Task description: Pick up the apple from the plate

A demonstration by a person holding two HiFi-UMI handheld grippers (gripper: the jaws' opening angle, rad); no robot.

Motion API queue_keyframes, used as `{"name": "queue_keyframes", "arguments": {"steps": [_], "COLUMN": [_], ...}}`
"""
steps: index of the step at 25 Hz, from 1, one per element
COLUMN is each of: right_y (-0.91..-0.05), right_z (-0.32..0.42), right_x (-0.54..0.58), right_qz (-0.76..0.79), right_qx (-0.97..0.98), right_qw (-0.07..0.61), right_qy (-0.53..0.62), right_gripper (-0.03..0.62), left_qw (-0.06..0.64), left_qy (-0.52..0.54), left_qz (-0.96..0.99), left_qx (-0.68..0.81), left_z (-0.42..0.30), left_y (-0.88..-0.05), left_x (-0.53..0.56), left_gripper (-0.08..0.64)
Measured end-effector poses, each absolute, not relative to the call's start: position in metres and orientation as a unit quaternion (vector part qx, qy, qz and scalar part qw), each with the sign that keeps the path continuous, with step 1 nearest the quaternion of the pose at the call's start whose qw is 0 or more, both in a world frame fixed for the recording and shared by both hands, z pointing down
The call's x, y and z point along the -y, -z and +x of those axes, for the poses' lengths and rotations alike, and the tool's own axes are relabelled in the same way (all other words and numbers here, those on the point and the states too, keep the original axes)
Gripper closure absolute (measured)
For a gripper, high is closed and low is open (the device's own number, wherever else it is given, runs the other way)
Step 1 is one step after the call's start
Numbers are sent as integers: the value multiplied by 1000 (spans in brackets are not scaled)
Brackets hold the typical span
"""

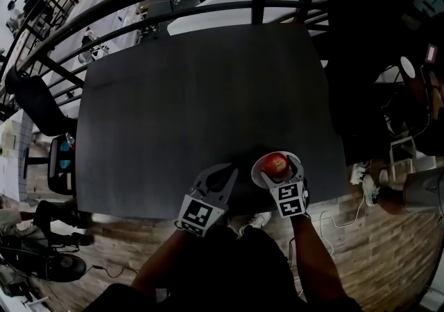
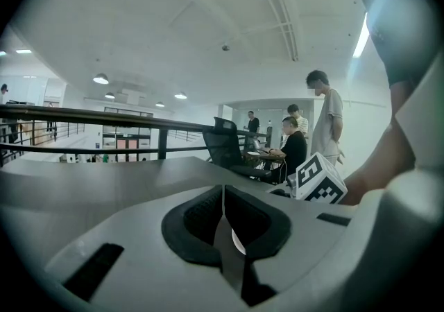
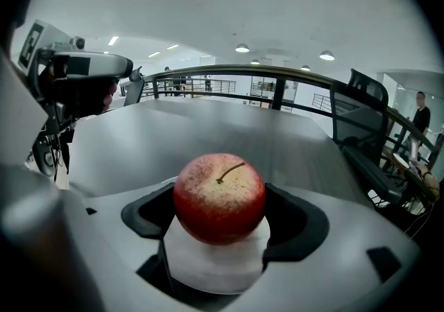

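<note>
Position of the apple (image 3: pixel 219 196): it sits on a small white plate (image 1: pixel 258 168) at the near edge of the dark table (image 1: pixel 201 109), towards the person's right, and stands directly between the jaws of the right gripper (image 1: pixel 281 175).

Right gripper view: the jaws stand wide apart, one dark pad on either side of the fruit at about its widest part. A sliver of dark gap shows on each side, so the pads do not appear to press on it. Nothing is gripped.

Left gripper (image 2: pixel 223 224): its jaws are together with nothing between them. In the head view it lies just left of the plate, low over the table edge, pointing out across the table. It is near the fruit but not placed to take it. The right hand is plainly the working hand.

Orientation: the apple is close to round and offers no long axis. It stands upright with the stem on top, leaning to the right in the right gripper view. The closing line of the jaws runs across its middle, level with the plate.

Judgement: the approach looks complete. The coming move calls for closing squarely on the sides, then a lift clear of the plate.

Markings: no brand, label or legible writing noted. Only the black-and-white square markers on the cube (image 2: pixel 318 180) of the right gripper and on that of the left are visible.
</note>
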State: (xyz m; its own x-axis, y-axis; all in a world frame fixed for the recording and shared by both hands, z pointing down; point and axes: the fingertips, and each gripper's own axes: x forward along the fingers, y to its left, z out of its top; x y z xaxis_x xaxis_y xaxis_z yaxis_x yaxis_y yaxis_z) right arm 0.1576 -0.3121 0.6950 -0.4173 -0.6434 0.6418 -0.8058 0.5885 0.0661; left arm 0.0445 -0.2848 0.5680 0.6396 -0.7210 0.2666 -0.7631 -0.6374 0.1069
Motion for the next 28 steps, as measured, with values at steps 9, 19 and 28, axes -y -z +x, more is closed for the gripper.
{"name": "queue_keyframes", "arguments": {"steps": [9,19,28], "right_y": [-648,-544,-453], "right_z": [174,189,184], "right_x": [314,306,285], "right_qz": [453,500,515], "right_qx": [835,842,849], "right_qw": [293,190,115], "right_qy": [-104,-65,-20], "right_gripper": [198,198,198], "left_qw": [99,83,73], "left_qy": [-97,-53,-1], "left_qz": [905,917,925], "left_qx": [403,387,373], "left_z": [50,71,76], "left_y": [-554,-502,-433], "left_x": [282,276,265], "left_gripper": [529,529,529]}}
